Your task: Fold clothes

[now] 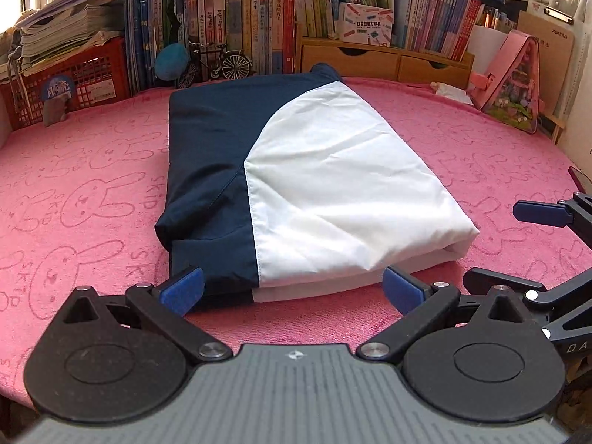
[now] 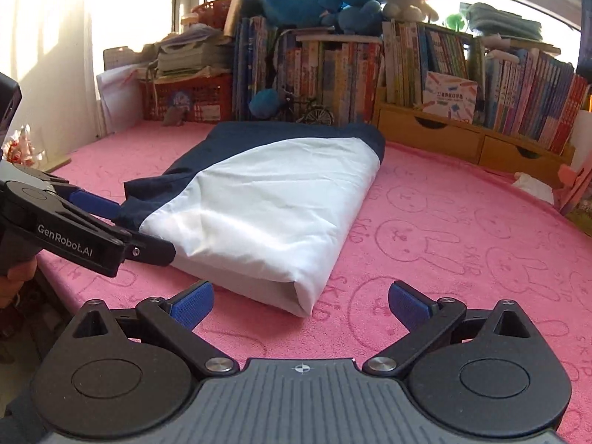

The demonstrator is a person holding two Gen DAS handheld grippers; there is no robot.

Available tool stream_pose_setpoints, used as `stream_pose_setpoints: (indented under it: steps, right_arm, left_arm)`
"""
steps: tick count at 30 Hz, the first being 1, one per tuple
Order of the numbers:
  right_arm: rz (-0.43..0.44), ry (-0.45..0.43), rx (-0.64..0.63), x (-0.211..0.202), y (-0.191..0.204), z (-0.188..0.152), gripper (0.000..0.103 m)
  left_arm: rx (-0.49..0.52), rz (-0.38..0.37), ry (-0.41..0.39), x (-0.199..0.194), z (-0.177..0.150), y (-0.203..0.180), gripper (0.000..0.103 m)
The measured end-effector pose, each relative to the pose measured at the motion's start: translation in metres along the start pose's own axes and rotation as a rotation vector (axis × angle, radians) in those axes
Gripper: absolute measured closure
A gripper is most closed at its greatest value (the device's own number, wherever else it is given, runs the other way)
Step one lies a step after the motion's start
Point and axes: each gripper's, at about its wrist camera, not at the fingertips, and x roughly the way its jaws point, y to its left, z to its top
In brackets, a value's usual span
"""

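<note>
Blue-padded fingers (image 1: 183, 288) of the left gripper (image 1: 292, 290) stand spread wide just short of the folded garment's (image 1: 296, 170) near edge, gripping nothing; whether the pads touch the cloth cannot be told. That navy-and-white garment lies flat as a thick rectangle on the pink rabbit-print cloth (image 1: 92, 170). Right of the garment's near white corner, the right gripper (image 2: 300, 305) is likewise released, its jaws wide apart over bare pink cloth, nothing between them. Behind the garment stands a row of books (image 1: 240, 22), with a small model bicycle (image 1: 218, 63) before them and a red crate (image 1: 74, 81) to the garment's far left.
</note>
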Motion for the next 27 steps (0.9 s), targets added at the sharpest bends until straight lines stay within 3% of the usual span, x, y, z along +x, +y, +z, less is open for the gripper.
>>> stream_pose_setpoints:
  steps: [27]
  right_arm:
    - [0.032,0.017,-0.017,0.013,0.015,0.009,0.000]
  left_arm:
    - [-0.055,0.028,0.067,0.008,0.000,0.000,0.000]
